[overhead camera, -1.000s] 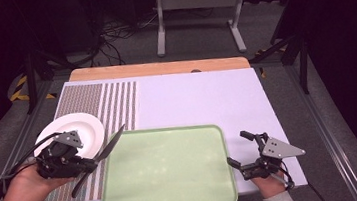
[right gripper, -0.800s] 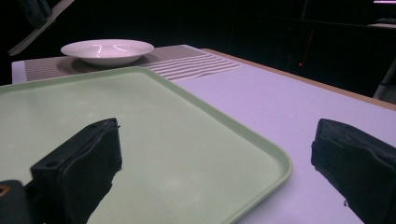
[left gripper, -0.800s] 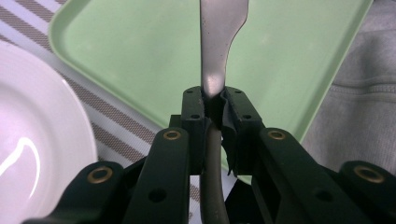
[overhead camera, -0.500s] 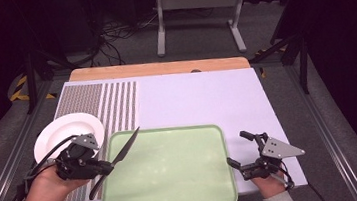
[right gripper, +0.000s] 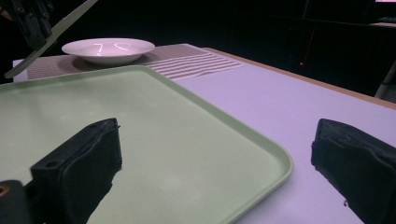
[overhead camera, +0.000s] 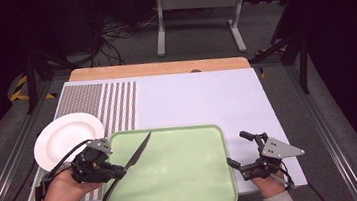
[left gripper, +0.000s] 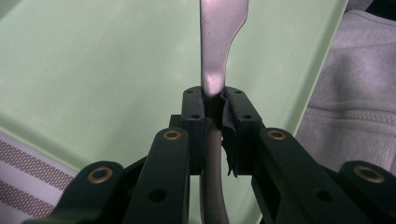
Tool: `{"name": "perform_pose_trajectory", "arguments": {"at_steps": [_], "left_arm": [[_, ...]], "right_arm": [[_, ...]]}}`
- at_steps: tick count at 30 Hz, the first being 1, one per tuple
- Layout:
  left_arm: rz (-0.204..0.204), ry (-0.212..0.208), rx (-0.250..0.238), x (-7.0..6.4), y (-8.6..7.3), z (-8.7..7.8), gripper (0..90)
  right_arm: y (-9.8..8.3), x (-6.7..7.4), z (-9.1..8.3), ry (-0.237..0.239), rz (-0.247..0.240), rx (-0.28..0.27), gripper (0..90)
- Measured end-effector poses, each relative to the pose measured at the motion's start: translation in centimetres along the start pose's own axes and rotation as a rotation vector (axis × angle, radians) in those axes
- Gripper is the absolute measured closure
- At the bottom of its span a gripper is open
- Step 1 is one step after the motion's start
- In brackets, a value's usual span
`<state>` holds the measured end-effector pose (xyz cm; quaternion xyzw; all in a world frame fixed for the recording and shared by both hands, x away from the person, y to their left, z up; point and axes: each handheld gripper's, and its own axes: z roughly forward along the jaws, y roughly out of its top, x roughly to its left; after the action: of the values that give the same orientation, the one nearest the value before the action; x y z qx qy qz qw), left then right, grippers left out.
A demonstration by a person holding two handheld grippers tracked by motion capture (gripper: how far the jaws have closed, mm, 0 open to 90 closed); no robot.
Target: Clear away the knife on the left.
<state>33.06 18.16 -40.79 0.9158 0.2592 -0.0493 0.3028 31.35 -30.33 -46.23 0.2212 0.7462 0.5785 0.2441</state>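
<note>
- The knife [overhead camera: 131, 161] sits in the lower left of the high view, clamped across its middle by the left claw [overhead camera: 118, 171]; its dark blade points up and right over the left part of the green tray [overhead camera: 185, 180], its handle down and left across the tray's left rim
- In the left gripper view the claw's two black jaws press together on the knife [left gripper: 212, 88] where blade meets handle; the blade rises to the top edge of the frame, with the tray [left gripper: 93, 70] behind it
- The white plate [overhead camera: 65, 140] lies at the left of the high view, above the left hand, on the striped mat [overhead camera: 111, 105]
- The right claw [overhead camera: 239, 150] rests at the lower right, at the tray's right edge; its jaws stand apart with nothing between them, one over the tray [right gripper: 187, 140] and one over the white tabletop [right gripper: 289, 116] in the right gripper view
- At the upper left of that view show the plate [right gripper: 108, 49] and the raised knife [right gripper: 51, 35]
</note>
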Motion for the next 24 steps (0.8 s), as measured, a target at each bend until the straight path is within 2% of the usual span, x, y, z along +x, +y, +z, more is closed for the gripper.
{"name": "perform_pose_trajectory", "arguments": {"at_steps": [2, 7, 12, 24], "left_arm": [[0.006, -0.001, 0.008, 0.0, 0.1, 0.5, 80.1], [-0.013, -0.011, 0.031, 0.1, 0.1, 1.7, 80.0], [-0.019, -0.017, 0.048, 0.2, 0.1, 2.2, 80.0], [-0.028, 0.020, 0.107, 0.3, 0.3, 3.5, 80.0]], "right_arm": [[0.0, 0.0, 0.0, 0.000, -0.001, 0.001, 2.2], [0.0, 0.0, 0.0, -0.001, -0.001, 0.000, 2.2], [0.0, 0.0, 0.0, -0.001, -0.001, 0.002, 2.2], [0.0, 0.0, -0.1, -0.002, -0.003, 0.002, 2.2]]}}
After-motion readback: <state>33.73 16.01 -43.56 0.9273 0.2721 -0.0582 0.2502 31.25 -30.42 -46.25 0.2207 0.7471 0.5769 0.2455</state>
